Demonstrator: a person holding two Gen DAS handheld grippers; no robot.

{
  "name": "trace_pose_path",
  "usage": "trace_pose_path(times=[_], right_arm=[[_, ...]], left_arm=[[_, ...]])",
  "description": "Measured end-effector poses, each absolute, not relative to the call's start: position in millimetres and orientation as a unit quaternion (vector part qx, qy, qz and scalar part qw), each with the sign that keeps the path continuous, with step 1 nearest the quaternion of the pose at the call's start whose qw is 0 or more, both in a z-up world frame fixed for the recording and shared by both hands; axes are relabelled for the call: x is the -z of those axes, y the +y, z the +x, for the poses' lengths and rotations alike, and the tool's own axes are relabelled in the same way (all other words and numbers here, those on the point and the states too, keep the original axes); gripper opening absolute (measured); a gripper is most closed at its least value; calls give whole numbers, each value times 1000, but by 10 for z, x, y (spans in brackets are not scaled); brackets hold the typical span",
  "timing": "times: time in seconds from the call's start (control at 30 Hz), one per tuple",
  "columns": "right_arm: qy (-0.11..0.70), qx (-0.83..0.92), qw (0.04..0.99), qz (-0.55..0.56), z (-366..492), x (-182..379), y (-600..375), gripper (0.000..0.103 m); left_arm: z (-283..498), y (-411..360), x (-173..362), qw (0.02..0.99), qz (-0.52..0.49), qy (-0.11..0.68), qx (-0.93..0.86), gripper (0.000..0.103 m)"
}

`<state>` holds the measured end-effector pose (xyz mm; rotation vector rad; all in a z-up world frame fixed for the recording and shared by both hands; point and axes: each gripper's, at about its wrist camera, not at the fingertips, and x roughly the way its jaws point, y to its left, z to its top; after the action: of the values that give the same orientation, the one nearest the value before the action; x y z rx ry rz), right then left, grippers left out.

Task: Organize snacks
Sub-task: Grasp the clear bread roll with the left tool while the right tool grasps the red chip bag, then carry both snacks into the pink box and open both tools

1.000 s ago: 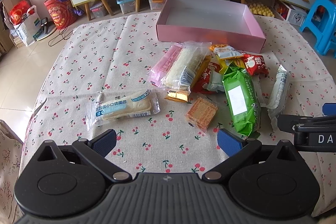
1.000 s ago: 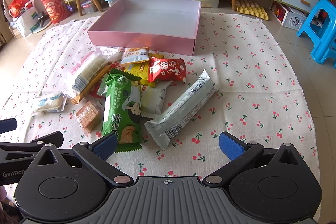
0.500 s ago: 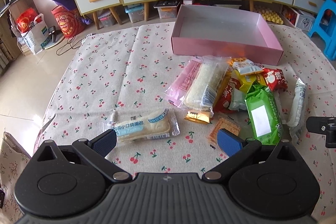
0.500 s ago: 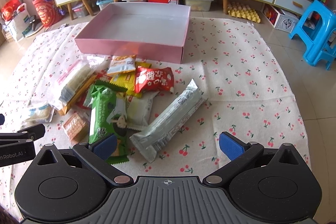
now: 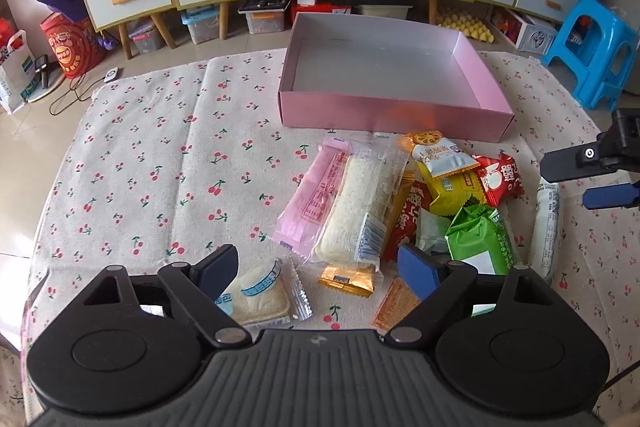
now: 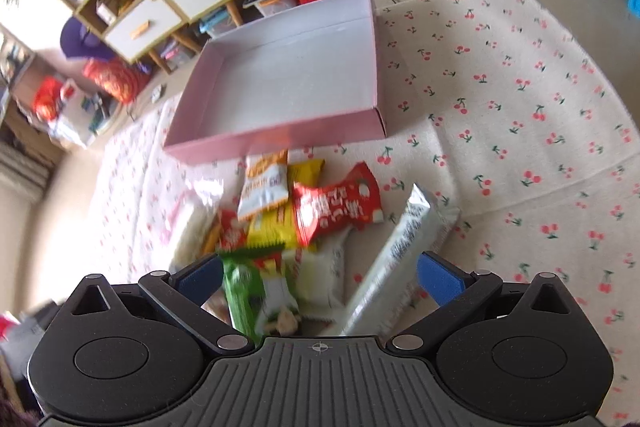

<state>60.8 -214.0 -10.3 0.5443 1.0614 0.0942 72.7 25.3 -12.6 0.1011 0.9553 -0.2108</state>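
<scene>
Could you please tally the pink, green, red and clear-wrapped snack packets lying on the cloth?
Pink packets: 1
Green packets: 1
Red packets: 2
Clear-wrapped breads: 2
Total: 6

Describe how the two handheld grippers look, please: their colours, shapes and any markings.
The left gripper and right gripper look alike: ribbed dark grey body, two round black discs, black linkage arms with silver pivots, blue finger pads. A small crosshair mark sits centred on each body.
</scene>
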Motion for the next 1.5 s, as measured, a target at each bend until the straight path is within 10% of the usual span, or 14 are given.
trace_pose_path(times=[0.63, 1.5], right_arm=[[500, -37, 835, 227, 1068, 370, -1976, 89], [521, -26, 826, 214, 1021, 428, -1958, 47]], left_arm=[[1081, 119, 254, 870, 15, 465, 167, 44], [1057, 123, 168, 882, 39, 446, 146, 24]])
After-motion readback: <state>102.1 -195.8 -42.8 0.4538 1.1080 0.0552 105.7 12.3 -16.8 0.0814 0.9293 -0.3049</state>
